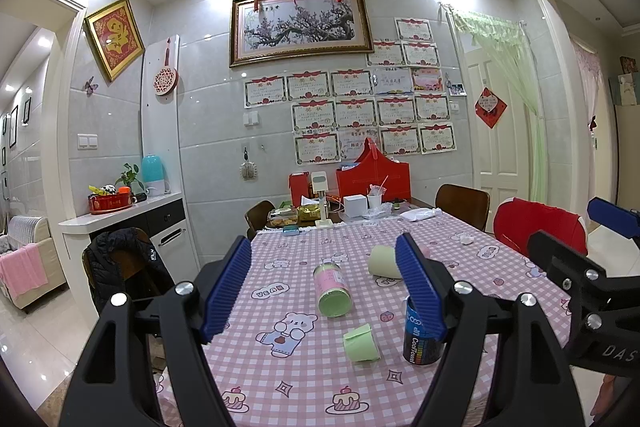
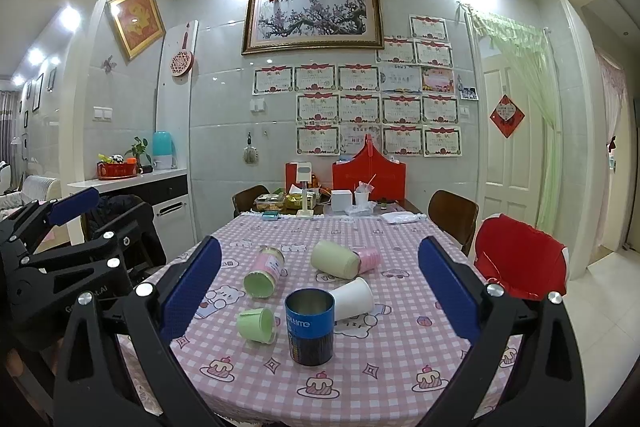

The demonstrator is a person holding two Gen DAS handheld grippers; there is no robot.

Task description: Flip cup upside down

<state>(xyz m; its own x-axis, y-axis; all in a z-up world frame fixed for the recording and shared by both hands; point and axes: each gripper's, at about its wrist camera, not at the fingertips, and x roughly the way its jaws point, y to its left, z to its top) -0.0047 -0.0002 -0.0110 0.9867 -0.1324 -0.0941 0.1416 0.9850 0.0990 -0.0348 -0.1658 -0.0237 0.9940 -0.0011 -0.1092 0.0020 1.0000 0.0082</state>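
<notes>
With both grippers, left [image 1: 324,287] and right [image 2: 320,291], hovering jaws apart and empty, the upright blue cup [image 2: 309,327] is standing centre-frame on the desk [image 2: 400,367], warranting a mid-wall grasp before inverting.

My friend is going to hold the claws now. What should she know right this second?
Left claw: open, holding nothing, above the near table edge.
Right claw: open, holding nothing, also raised above the table.
The blue metal cup stands upright, mouth up, on the pink checked tablecloth, nearest the right claw.
Around it, lying on their sides: a small green cup, a white cup, a cream cup, a pink cup and a pink jar with a green lid.
Done: nothing flipped yet.
Left: grab a cup, probably the blue one, and set it mouth down.
</notes>
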